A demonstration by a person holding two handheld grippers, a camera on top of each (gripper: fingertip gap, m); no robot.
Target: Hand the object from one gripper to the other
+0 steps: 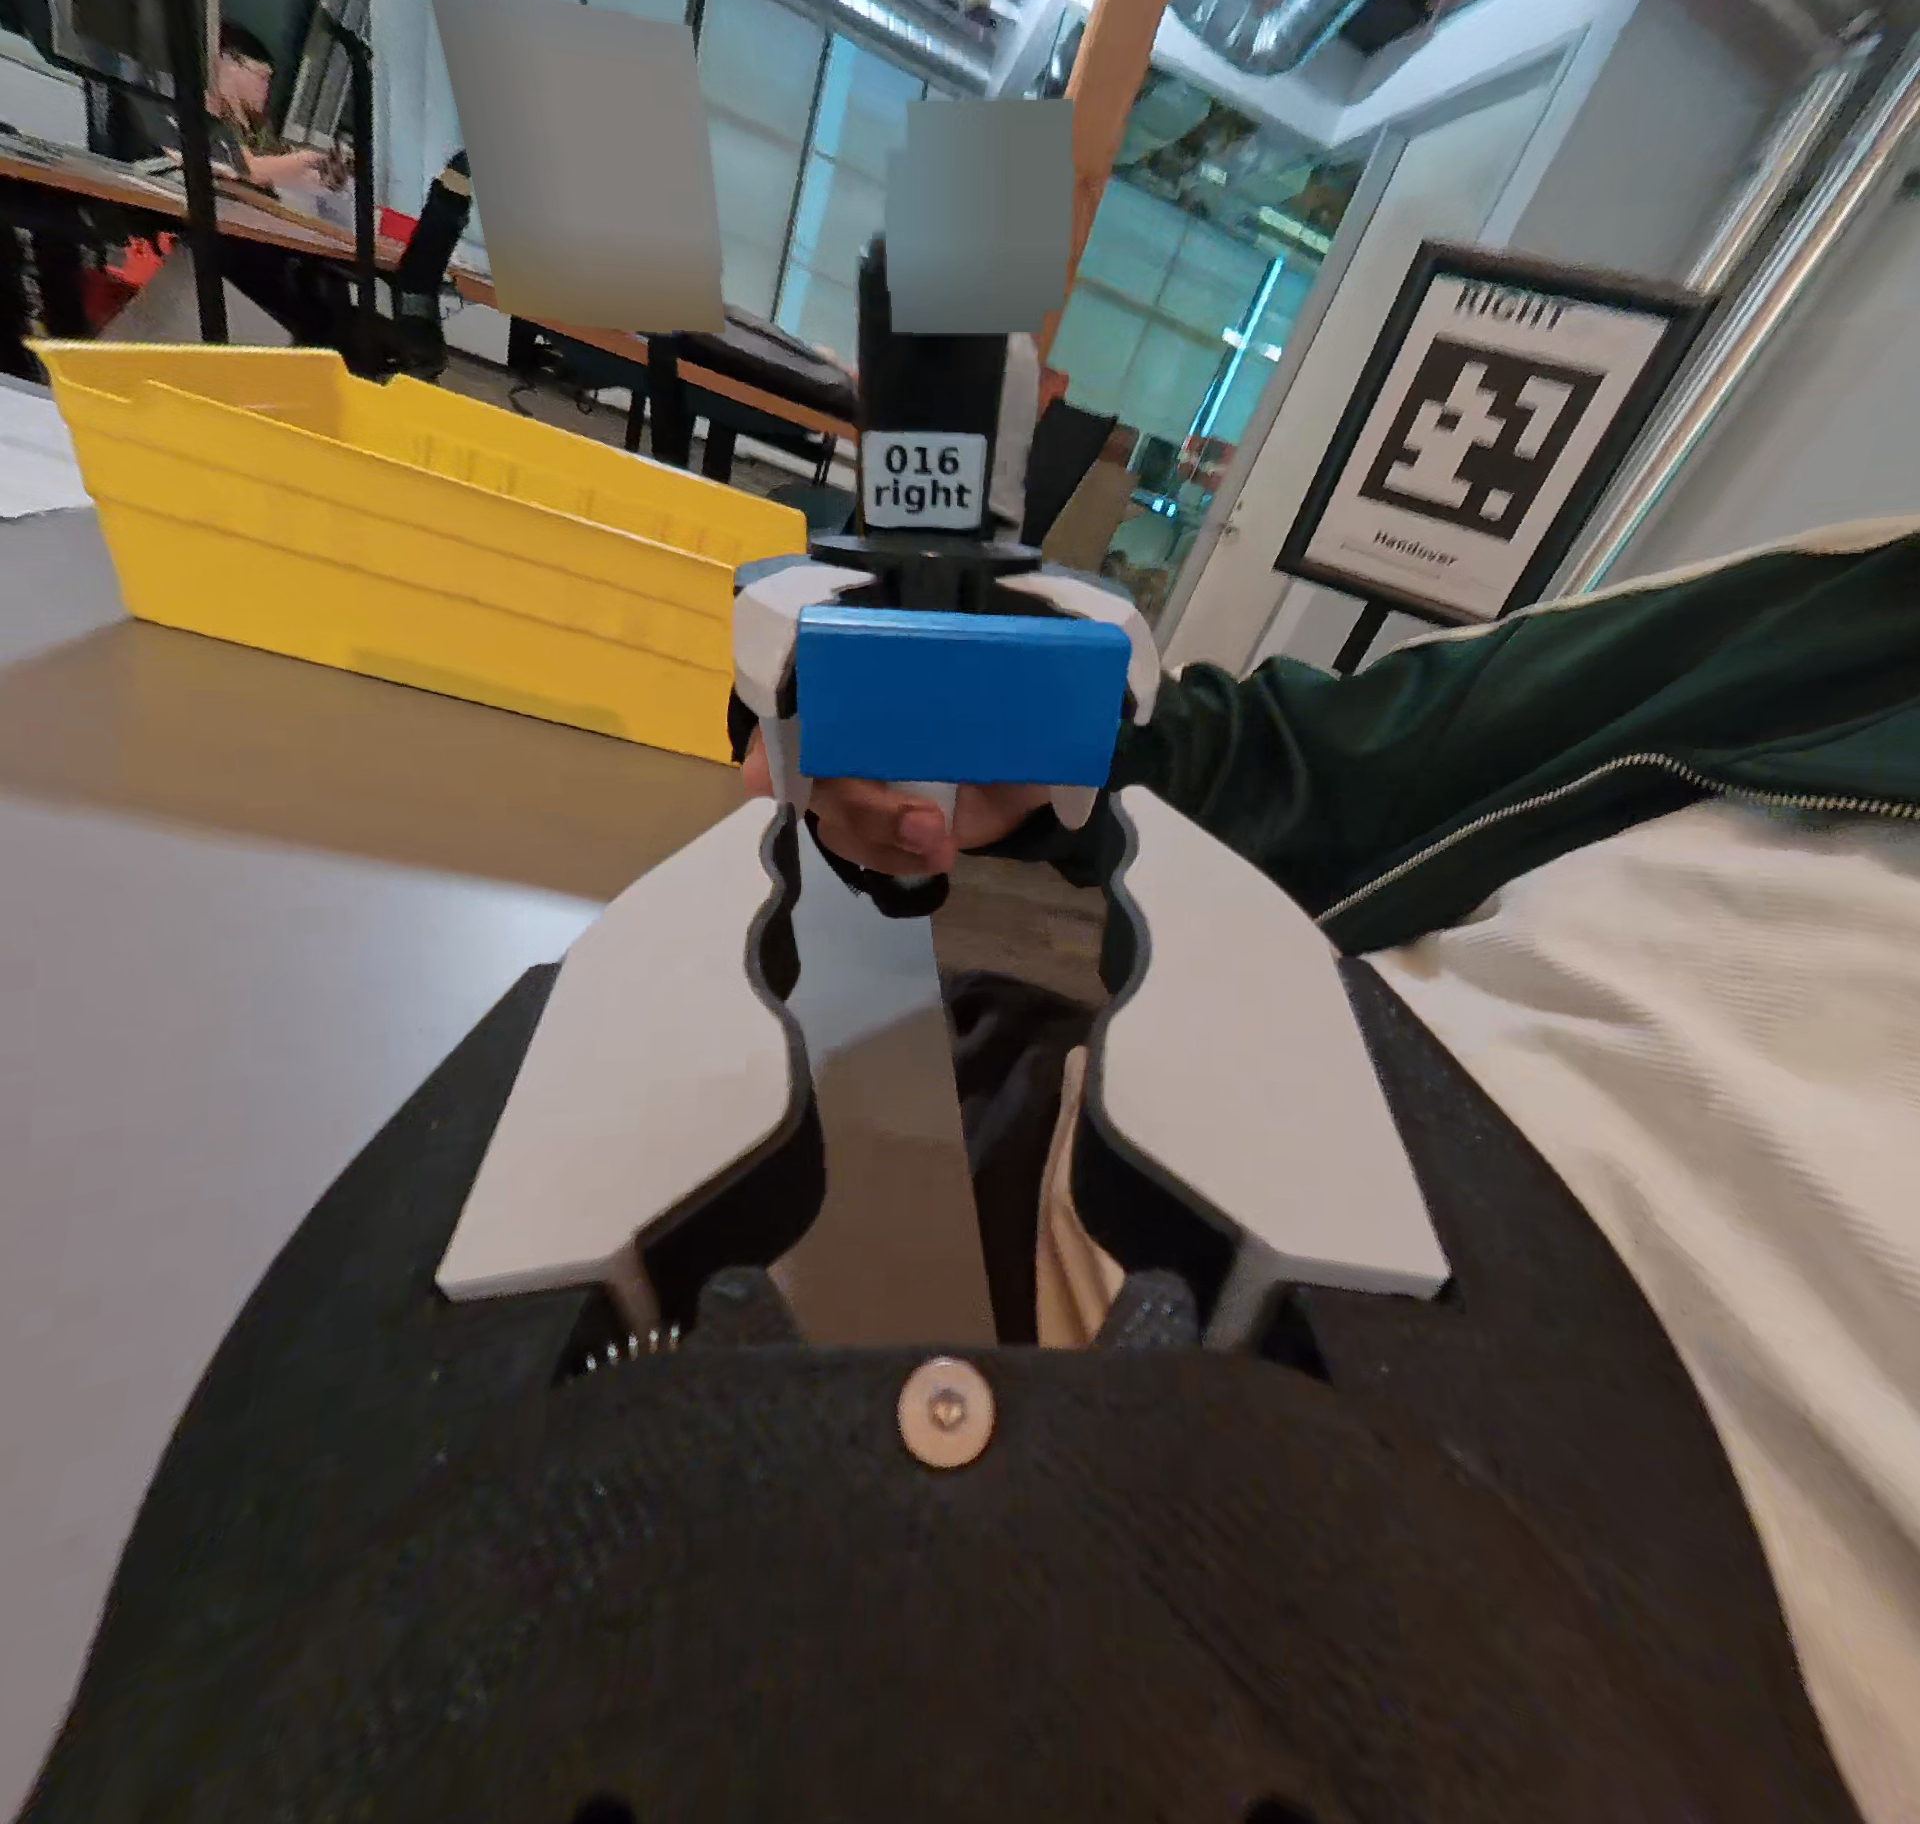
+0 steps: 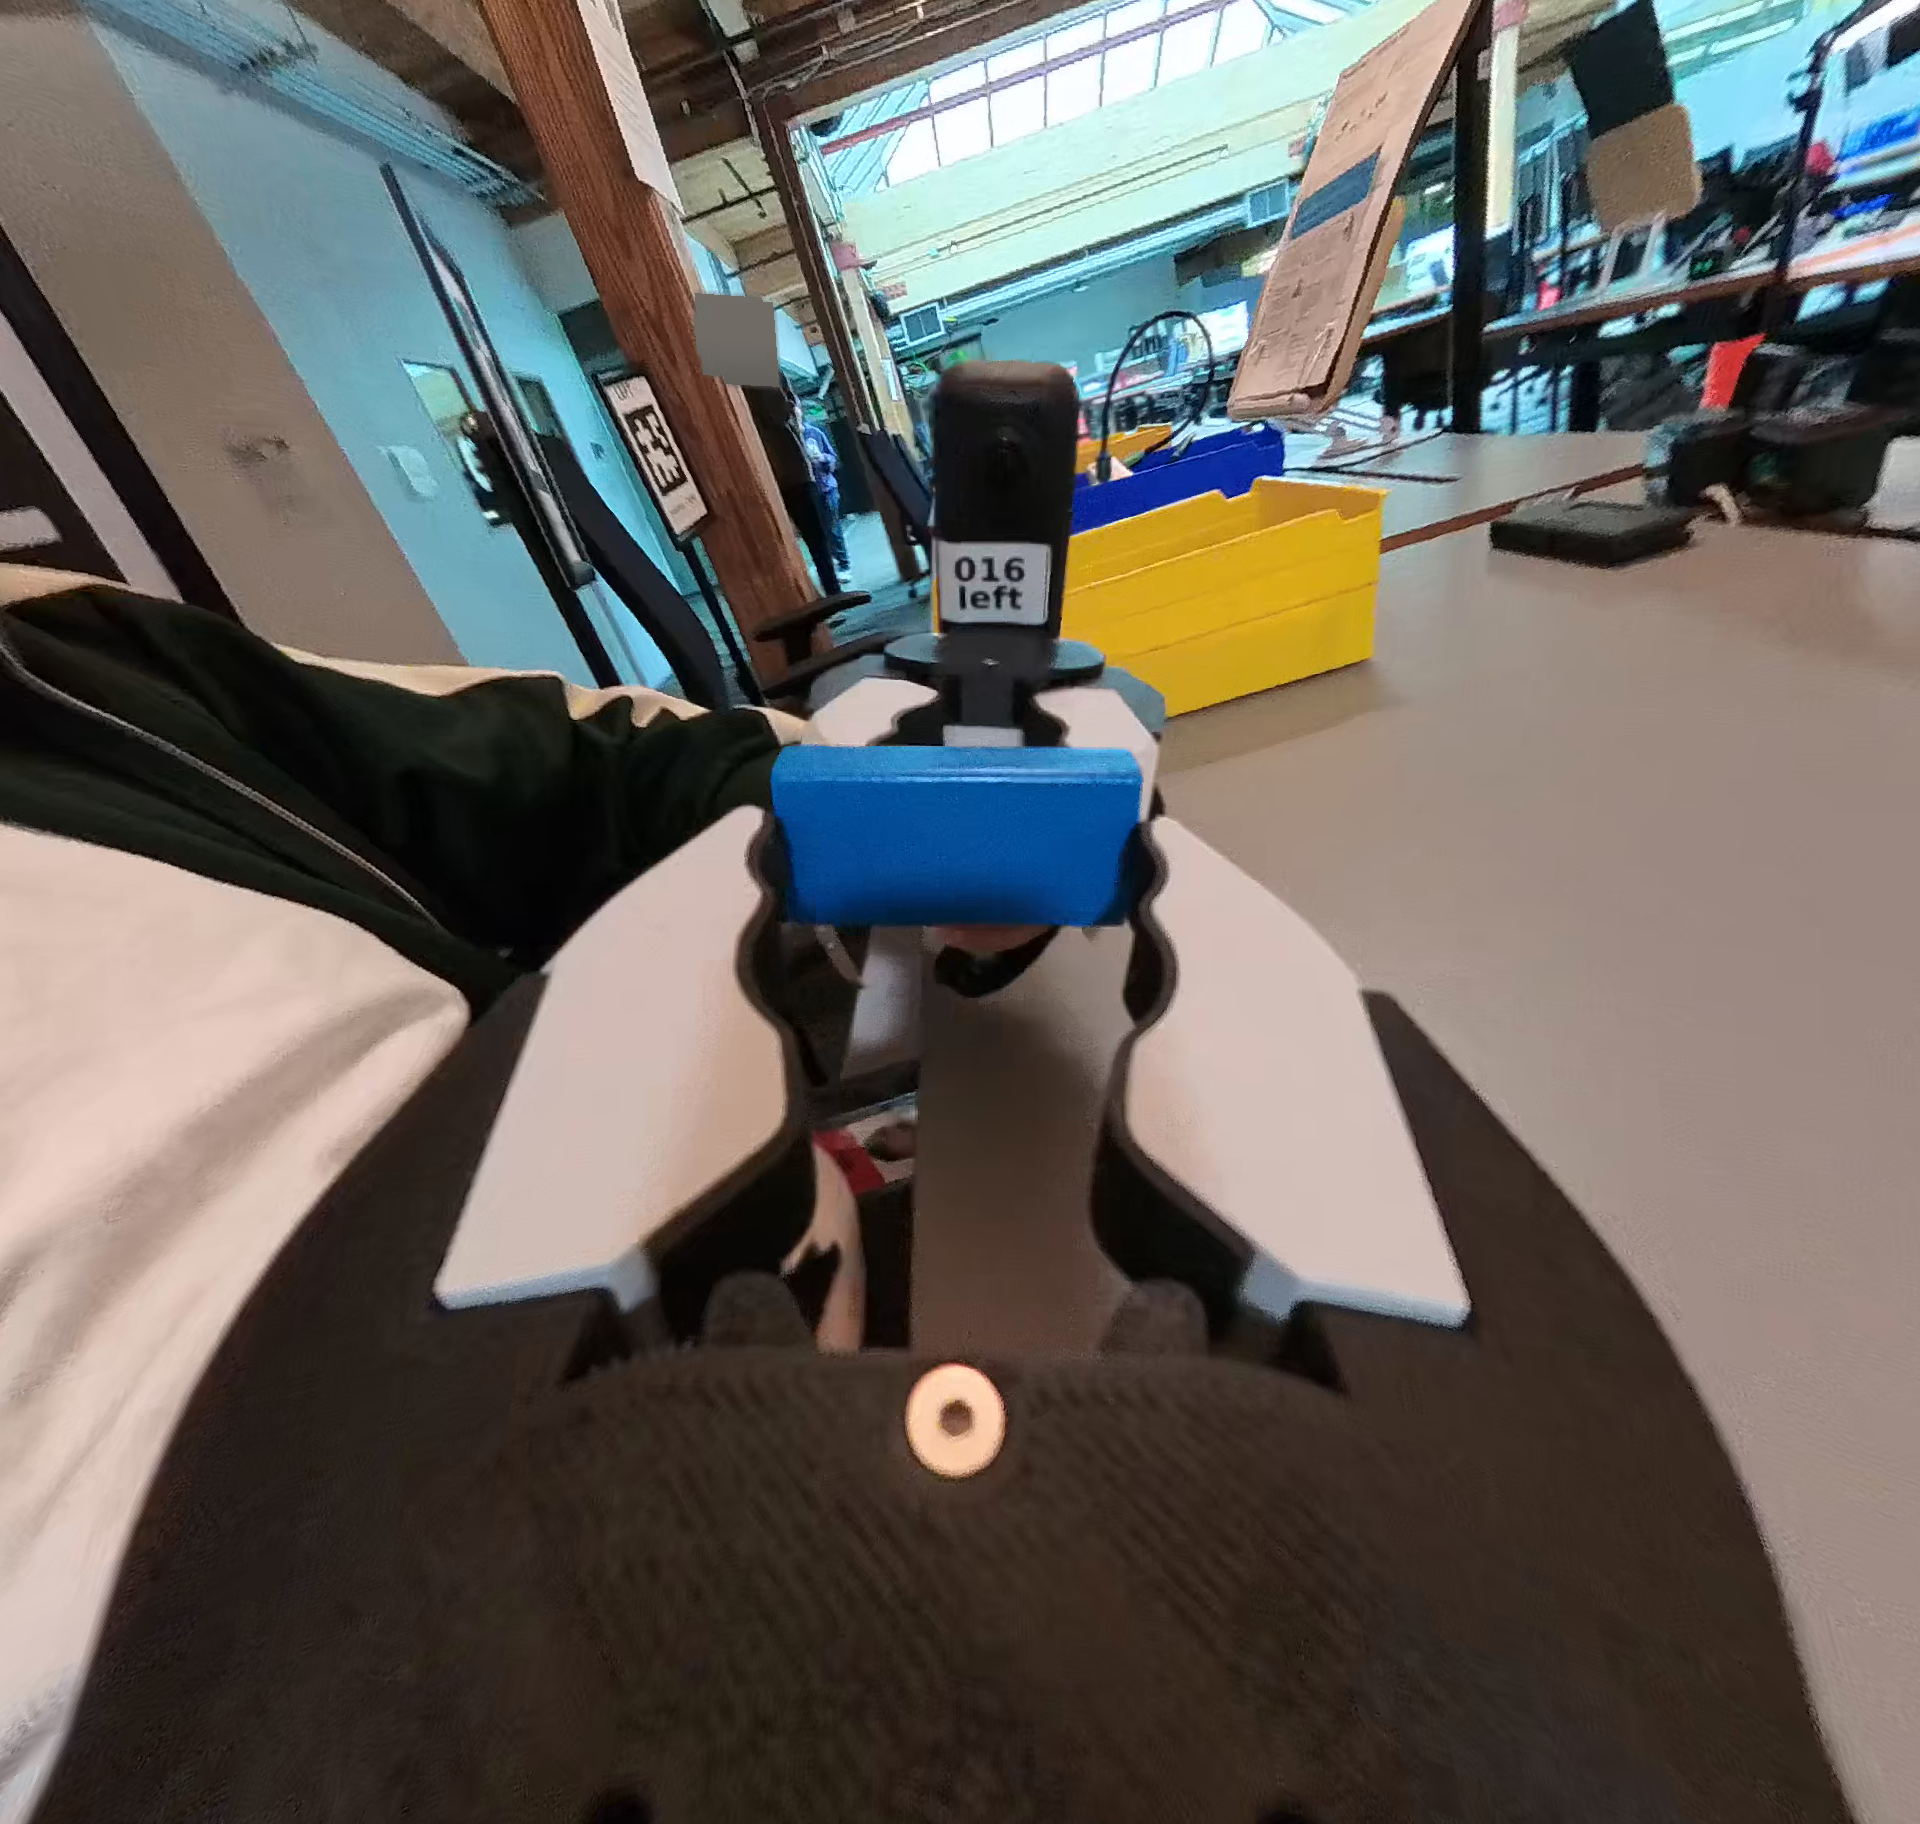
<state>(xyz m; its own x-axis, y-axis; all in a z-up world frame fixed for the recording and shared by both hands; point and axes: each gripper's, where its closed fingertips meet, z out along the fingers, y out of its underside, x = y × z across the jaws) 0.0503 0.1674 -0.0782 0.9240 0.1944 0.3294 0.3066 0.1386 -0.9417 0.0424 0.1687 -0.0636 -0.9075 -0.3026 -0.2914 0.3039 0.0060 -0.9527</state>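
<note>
Yellow bin [image 1: 416, 569] beside gripper-held blue block [image 2: 956, 839]

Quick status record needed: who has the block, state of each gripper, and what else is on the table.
object: blue block, held in the air above the table
right gripper: shut on the block's ends
left gripper: open, facing the block, fingertips just short of it
handover: not yet done
nearby: yellow bin on the table

blue block [image 2: 951, 844]: 1
grippers: 2, left gripper [image 1: 948, 844] & right gripper [image 2: 951, 860]
yellow bins [image 2: 1226, 590]: 1 per view
blue bin [image 2: 1174, 475]: 1, behind yellow
framed marker signs [image 1: 1475, 444]: 1 per view
table [image 2: 1558, 787]: 1
</note>
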